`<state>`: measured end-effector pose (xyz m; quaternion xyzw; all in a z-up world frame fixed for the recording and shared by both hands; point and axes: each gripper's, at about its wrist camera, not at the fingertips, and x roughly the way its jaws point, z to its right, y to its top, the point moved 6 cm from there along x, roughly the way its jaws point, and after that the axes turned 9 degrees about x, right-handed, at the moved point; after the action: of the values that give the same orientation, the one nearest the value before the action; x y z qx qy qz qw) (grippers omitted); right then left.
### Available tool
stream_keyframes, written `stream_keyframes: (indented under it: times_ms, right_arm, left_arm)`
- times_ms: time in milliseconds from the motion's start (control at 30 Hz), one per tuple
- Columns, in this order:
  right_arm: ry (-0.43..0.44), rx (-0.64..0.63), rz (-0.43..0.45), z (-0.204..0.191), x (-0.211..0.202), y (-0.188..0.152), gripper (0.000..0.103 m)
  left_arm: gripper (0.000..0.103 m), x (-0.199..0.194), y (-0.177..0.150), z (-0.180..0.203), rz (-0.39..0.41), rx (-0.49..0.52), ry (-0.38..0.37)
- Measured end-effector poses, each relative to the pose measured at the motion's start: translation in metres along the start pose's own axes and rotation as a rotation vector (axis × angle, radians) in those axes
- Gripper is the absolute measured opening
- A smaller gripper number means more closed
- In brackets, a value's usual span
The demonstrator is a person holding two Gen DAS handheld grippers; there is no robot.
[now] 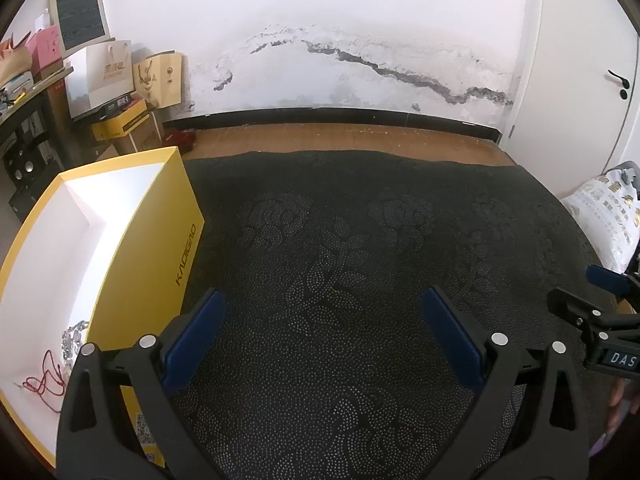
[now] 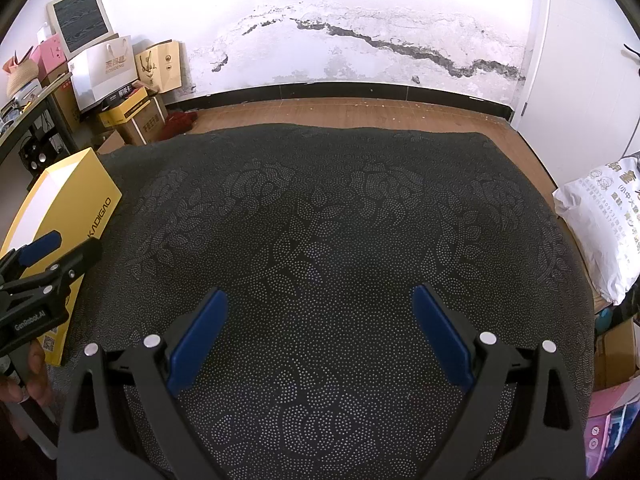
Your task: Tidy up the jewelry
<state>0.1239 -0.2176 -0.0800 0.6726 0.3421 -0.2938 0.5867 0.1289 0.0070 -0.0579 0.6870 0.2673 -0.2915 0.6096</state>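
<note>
Your jewelry (image 1: 60, 364) sits safe in the yellow box (image 1: 160, 248); both grippers' fingers (image 1: 196, 336) (image 2: 440, 332) are wide apart, holding nothing.

A yellow box (image 1: 160, 240) stands open-topped at the left edge of the dark patterned cloth (image 1: 340, 260), white inside, with "KADIGAO" printed in black down its right outer wall (a QR code sits low on the near corner). On its white floor, toward the near end, lie a thin red cord (image 1: 44, 384) in loose tangled loops and, just beyond it and touching or nearly so, a silvery chain (image 1: 72, 340) bunched against the right inner wall
</note>
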Motion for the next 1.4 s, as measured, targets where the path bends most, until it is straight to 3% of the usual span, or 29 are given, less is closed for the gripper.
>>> stream_keyframes:
  times_ms: [1233, 1400]
  right_arm:
    - [0.0, -0.004, -0.001, -0.0001, -0.0008, 0.0007, 0.091]
    - [0.0, -0.005, -0.002, -0.0001, -0.0006, 0.0011, 0.091]
  left_arm:
    - [0.097, -0.0003, -0.0006, 0.0014, -0.01, 0.016, 0.01]
    - [0.097, -0.0008, -0.0004, 0.0026, -0.007, 0.0, -0.034]
